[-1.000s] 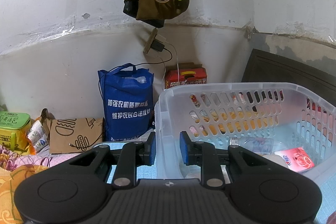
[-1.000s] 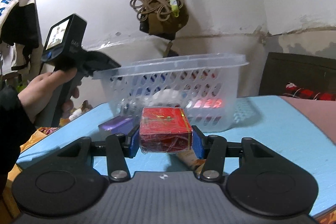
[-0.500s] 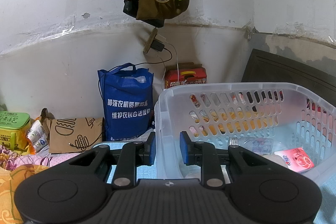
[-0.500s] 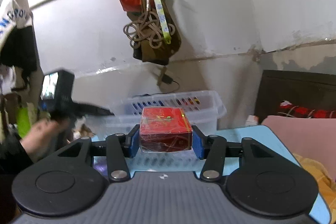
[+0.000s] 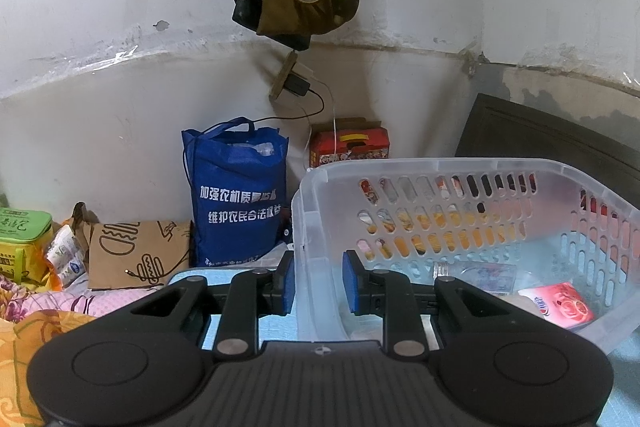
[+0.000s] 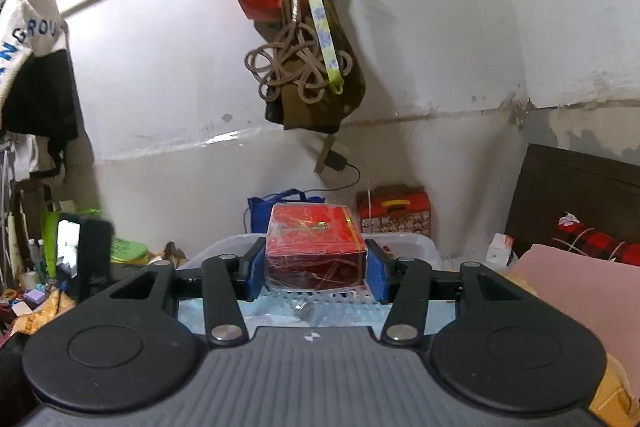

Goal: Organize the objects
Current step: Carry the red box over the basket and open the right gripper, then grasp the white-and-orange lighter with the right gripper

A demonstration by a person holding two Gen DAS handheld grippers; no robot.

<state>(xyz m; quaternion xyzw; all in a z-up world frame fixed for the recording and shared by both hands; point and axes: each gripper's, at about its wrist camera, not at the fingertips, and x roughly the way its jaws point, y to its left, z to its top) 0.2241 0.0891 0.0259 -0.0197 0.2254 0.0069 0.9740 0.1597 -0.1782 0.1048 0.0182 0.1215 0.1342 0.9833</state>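
Right gripper (image 6: 316, 269) is clamped on a red cellophane-wrapped box (image 6: 314, 253), held up over the near edge of the clear perforated plastic basket (image 5: 460, 171). Left gripper (image 5: 318, 285) pinches the basket's left wall between its blue pads (image 5: 352, 287).

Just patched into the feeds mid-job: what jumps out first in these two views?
The red box, wrapped in shiny film, is clamped between the blue pads of the right gripper and fills the middle of the right wrist view, in front of the clear basket. In the left wrist view that basket dominates; the left gripper straddles its near corner wall. A pink packet lies inside, and a blue tote bag stands behind by the wall.
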